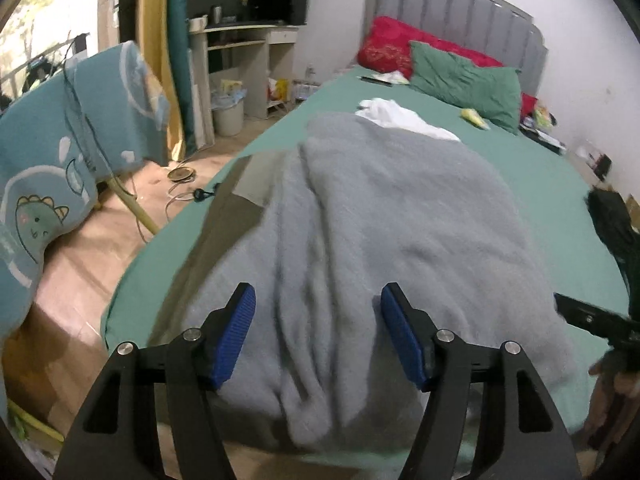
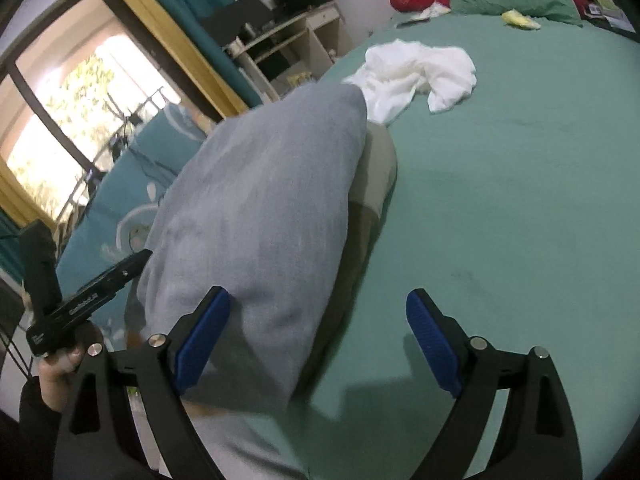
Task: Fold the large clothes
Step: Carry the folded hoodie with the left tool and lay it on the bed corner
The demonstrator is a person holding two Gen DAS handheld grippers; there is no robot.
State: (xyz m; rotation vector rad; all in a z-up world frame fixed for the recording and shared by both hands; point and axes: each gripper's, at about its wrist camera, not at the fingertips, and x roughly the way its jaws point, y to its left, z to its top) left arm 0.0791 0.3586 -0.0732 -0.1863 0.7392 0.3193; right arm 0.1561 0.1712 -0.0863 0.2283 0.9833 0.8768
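Both grippers are hovering wide open and holding nothing: the left gripper [image 1: 318, 334] is poised over the near end of the grey garment [image 1: 380, 232], and the right gripper [image 2: 318, 344] is straddling that garment's right edge, one blue pad beside the cloth. The garment is lying lengthwise on the bed [image 1: 560, 200], partly folded over an olive piece beneath. A pinch catching only the top layer could be dragging the fold apart, or snagging the green sheet. Farther up, a white cloth [image 2: 416, 72] is lying crumpled, then green and red pillows; a desk and a window are standing beyond.
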